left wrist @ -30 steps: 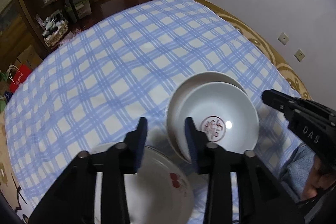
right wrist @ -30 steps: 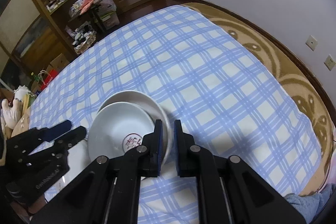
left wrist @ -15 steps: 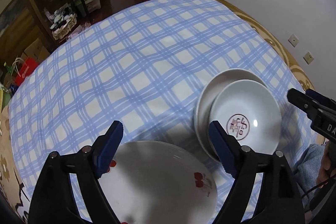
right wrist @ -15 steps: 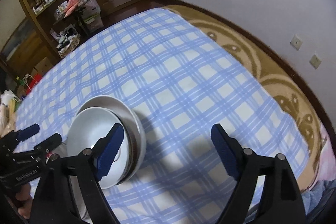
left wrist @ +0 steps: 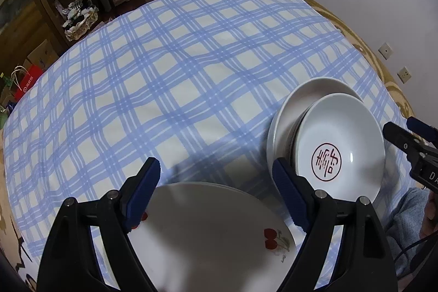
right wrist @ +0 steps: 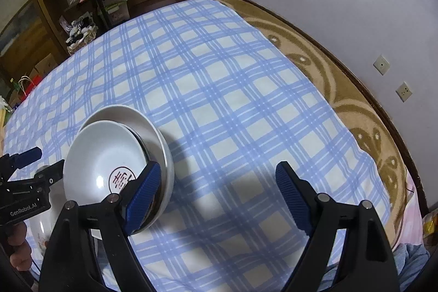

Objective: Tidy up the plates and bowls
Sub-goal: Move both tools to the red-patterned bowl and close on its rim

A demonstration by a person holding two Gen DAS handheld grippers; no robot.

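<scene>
The left gripper (left wrist: 216,177) is seen spread wide and empty, its blue ribbed fingers (left wrist: 143,182) hanging over the far rim of a large flat white plate with a red cherry print (left wrist: 208,237), which fills the lower middle of the left wrist view. The right gripper (right wrist: 217,181) is likewise held wide apart with nothing between its jaws; its left finger overlaps the near rim of the bowls in the lower left of the right wrist view, though contact cannot be confirmed. A shallow white bowl with a red circular seal mark (left wrist: 342,147) is nested, tilted and off-centre, in a slightly larger plain white bowl (left wrist: 295,106), at the right of the left wrist view. Everything rests on a bed covered with a blue and white checked sheet (left wrist: 178,67). The cherry plate lies directly beneath the left gripper, while the bowl stack lies to that gripper's right and to the right gripper's left, between the two. The left gripper is judged nearer to the plate, the right gripper to the bowls.
</scene>
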